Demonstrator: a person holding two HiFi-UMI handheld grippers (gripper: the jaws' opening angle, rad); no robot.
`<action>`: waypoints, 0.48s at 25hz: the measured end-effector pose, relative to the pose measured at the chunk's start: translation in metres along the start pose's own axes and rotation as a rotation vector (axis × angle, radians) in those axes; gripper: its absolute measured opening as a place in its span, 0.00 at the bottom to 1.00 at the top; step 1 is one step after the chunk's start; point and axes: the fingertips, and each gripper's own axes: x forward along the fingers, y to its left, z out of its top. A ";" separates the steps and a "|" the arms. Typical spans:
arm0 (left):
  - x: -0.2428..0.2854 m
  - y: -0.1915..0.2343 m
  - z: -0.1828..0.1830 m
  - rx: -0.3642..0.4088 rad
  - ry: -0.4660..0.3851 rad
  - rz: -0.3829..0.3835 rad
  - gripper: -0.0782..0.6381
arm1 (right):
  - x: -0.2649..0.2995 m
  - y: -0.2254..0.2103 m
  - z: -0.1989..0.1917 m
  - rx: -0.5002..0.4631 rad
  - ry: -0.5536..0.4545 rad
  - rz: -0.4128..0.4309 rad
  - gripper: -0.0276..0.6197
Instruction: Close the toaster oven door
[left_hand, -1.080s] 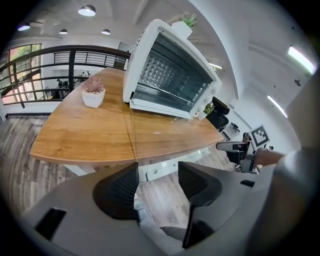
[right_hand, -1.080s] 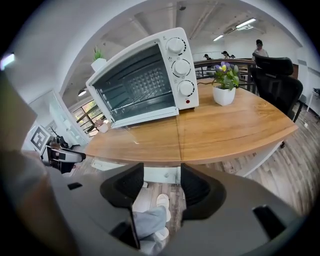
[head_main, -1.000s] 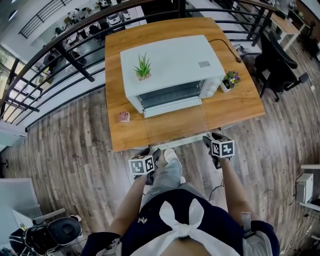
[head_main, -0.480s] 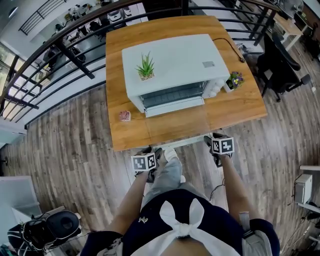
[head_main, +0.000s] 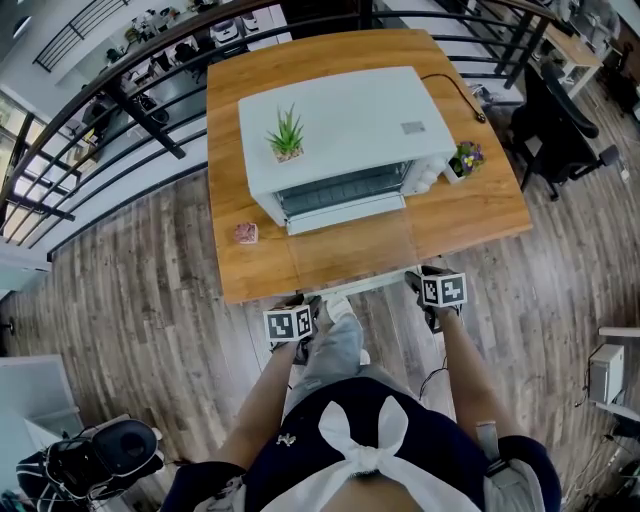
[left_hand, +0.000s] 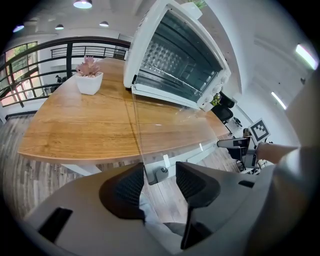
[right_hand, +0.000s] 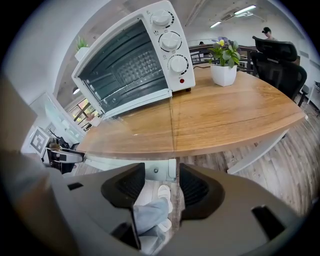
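We hold the left gripper (left_hand: 160, 170) and the right gripper (right_hand: 162, 170) side by side, angled down at the near edge of the table (head_main: 470, 215). Both have their jaws apart with nothing between them, though they have just been narrowing slightly. The toaster oven (head_main: 340, 125) stands well ahead of both tools. Its glass door (head_main: 350, 250) lies dropped flat toward us, with the handle (head_main: 352, 284) just beyond the tips. We judge this low, paired stance is meant for lifting that handle.
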 end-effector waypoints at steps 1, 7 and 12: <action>0.000 0.001 0.000 0.000 -0.001 0.007 0.40 | 0.000 0.001 0.000 -0.002 0.000 0.004 0.38; 0.000 0.010 0.000 0.035 0.018 0.054 0.28 | -0.001 0.003 0.001 -0.011 -0.010 0.005 0.35; 0.000 0.010 0.000 0.030 0.015 0.043 0.28 | 0.000 0.002 0.000 -0.007 -0.019 0.001 0.35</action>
